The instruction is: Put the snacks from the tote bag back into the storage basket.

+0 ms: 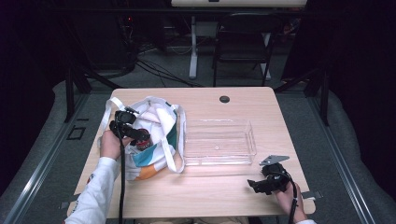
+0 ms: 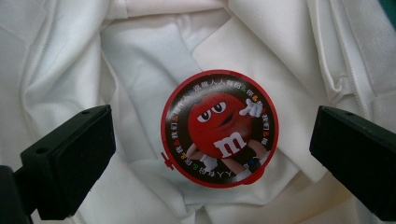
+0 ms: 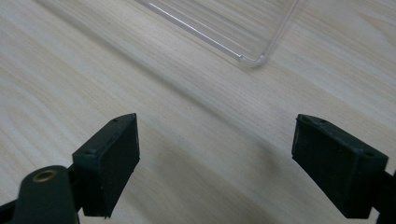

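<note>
A white tote bag (image 1: 154,140) with teal and orange patches lies on the left of the wooden table (image 1: 215,191). Inside it rests a round red candy tin (image 2: 219,128) with a red cartoon figure on its lid, also seen as the tin (image 1: 143,141) from above. My left gripper (image 2: 212,158) hangs open over the tin, one jaw on each side and clear of it; from above the left gripper (image 1: 135,133) sits at the bag's mouth. My right gripper (image 1: 256,184) rests open near the front right edge, above bare wood, as the right gripper (image 3: 215,168) view confirms.
A clear plastic tray (image 1: 219,142) stands in the middle of the table, its corner (image 3: 252,58) just ahead of the right gripper. A cable hole (image 1: 224,99) sits near the far edge. A dark chair (image 1: 243,46) stands beyond the table.
</note>
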`<state>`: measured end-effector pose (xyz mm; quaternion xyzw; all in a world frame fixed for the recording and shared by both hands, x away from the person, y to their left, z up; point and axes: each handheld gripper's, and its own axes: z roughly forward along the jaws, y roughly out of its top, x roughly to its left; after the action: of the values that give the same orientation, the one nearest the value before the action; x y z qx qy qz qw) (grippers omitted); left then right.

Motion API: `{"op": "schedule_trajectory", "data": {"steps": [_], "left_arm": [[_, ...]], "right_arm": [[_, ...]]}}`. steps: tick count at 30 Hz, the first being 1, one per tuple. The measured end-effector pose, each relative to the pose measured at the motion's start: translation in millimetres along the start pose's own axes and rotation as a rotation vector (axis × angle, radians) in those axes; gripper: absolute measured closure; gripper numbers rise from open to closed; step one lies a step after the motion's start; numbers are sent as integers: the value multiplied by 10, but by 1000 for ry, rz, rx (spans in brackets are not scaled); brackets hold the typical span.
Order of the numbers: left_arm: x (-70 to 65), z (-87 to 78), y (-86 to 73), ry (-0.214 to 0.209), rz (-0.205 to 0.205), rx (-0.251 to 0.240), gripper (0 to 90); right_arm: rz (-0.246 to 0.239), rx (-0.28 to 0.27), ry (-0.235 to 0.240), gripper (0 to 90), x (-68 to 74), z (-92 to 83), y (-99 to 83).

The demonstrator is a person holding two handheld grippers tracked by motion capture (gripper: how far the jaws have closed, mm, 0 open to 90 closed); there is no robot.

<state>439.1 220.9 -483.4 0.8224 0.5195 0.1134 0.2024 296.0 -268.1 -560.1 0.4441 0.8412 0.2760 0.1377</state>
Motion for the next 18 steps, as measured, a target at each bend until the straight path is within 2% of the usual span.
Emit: {"op": "schedule_trajectory", "data": {"steps": [7,9,11,14,18], "left_arm": [[-15,95,23,-12,-9,20,12],[-14,117,18,-10,-7,35,7],[-17,132,8,1,-19,39,6],[-18,141,12,-12,-18,43,8],[-26,169,9,-13,-7,49,49]], "right_arm": [[3,7,2,148,-17,30,4],[12,-7,2,148,1,37,2],[-10,7,9,146,7,22,6],[-3,6,8,147,8,26,9],[-7,17,3,148,-13,39,10]]}}
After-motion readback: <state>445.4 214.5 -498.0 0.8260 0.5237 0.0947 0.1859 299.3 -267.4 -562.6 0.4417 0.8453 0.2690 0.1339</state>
